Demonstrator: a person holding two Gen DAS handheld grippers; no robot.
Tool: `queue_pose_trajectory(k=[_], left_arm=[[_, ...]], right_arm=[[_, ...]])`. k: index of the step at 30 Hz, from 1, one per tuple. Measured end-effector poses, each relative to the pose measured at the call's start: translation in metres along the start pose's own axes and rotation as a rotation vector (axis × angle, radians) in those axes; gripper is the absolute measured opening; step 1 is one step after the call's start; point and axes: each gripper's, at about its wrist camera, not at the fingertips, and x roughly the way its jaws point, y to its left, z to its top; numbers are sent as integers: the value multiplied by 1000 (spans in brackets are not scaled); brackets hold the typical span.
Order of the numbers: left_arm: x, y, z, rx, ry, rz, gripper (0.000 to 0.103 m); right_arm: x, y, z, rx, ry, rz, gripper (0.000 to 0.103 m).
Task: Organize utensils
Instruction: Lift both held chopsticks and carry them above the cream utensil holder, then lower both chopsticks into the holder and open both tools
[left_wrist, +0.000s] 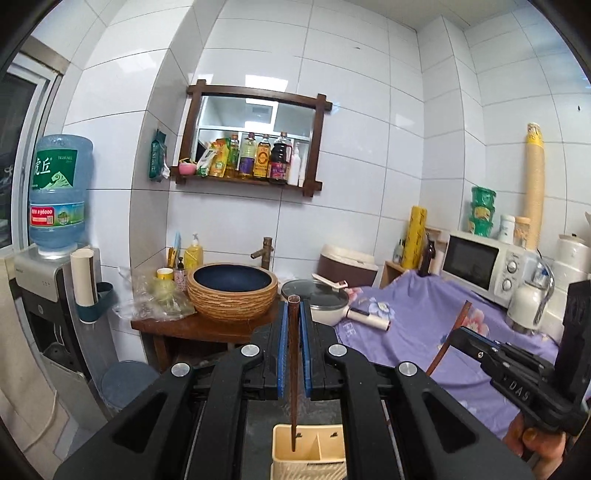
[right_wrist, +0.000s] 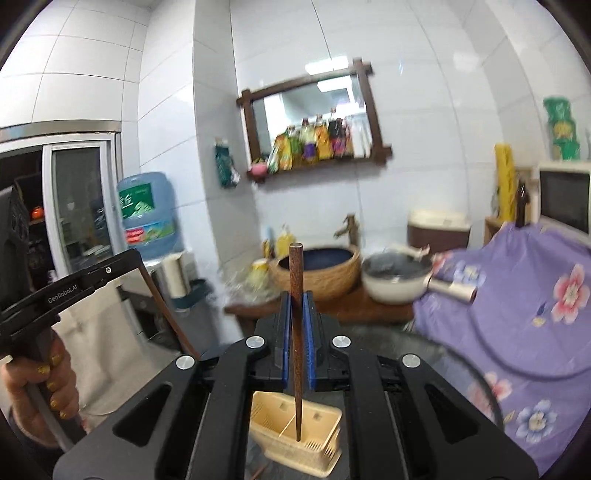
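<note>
My left gripper (left_wrist: 294, 308) is shut on a dark brown wooden chopstick (left_wrist: 293, 369) that hangs upright. Its lower tip is over the left compartment of a cream utensil holder (left_wrist: 325, 463), straight below. In the right wrist view my right gripper (right_wrist: 295, 301) is shut on a second brown chopstick (right_wrist: 296, 350), also upright, with its tip over the same holder (right_wrist: 280, 439). Each gripper shows in the other's view: the right gripper (left_wrist: 460, 332) with its chopstick (left_wrist: 448, 339) slanting, and the left gripper (right_wrist: 136, 258) with its chopstick (right_wrist: 166, 314). A hand (right_wrist: 37, 387) grips the left handle.
A woven basin (left_wrist: 232, 295) and a lidded white pot (left_wrist: 321, 299) sit on a wooden stand ahead. A purple floral cloth (left_wrist: 424, 314) covers the counter at right, with a microwave (left_wrist: 480, 266) behind. A water dispenser (left_wrist: 55, 280) stands at left. A wall shelf (left_wrist: 251, 136) holds bottles.
</note>
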Motion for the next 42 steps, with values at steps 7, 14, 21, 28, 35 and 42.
queue_pose_trajectory(k=[7, 14, 21, 28, 35, 42], left_arm=[[35, -2, -32, -34, 46, 10, 6], [69, 12, -78, -70, 156, 22, 6], [86, 20, -110, -83, 236, 12, 6], [93, 21, -122, -76, 273, 11, 7], [94, 16, -130, -48, 289, 12, 12], [76, 19, -132, -38, 244, 10, 64]], right_arm=[[36, -1, -32, -13, 33, -56, 7], [64, -15, -71, 42, 123, -61, 7], [79, -29, -93, 97, 174, -71, 7], [90, -38, -109, 116, 220, -93, 7], [93, -46, -118, 130, 238, -107, 8], [75, -46, -129, 100, 222, -107, 58]])
